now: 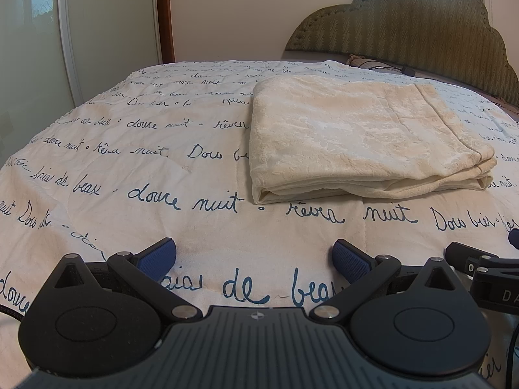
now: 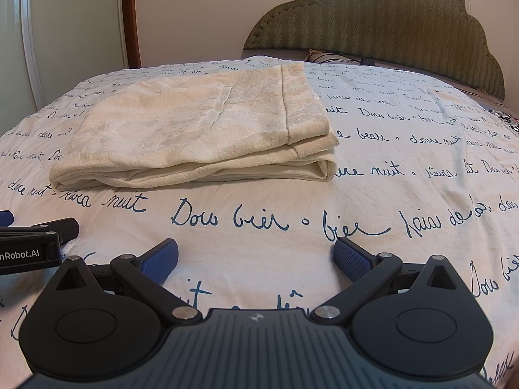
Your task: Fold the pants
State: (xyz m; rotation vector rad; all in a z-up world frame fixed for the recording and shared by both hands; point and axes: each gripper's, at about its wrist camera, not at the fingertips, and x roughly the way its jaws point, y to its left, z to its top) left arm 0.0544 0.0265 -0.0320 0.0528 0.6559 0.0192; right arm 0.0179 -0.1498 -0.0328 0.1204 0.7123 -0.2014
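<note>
Cream, textured pants (image 1: pixel 360 136) lie folded in a flat rectangle of several layers on the bed; they also show in the right wrist view (image 2: pixel 201 129). My left gripper (image 1: pixel 254 257) is open and empty, low over the bedspread, well short of the pants and to their left. My right gripper (image 2: pixel 256 257) is open and empty, also short of the pants, off their right end. Each gripper's side shows at the edge of the other's view.
The bed is covered by a white bedspread (image 1: pixel 146 168) with dark blue handwriting. A padded green headboard (image 2: pixel 373 16) stands at the far right. A white wardrobe (image 1: pixel 32 32) and a wooden door frame (image 1: pixel 165 13) stand beyond the bed's left edge.
</note>
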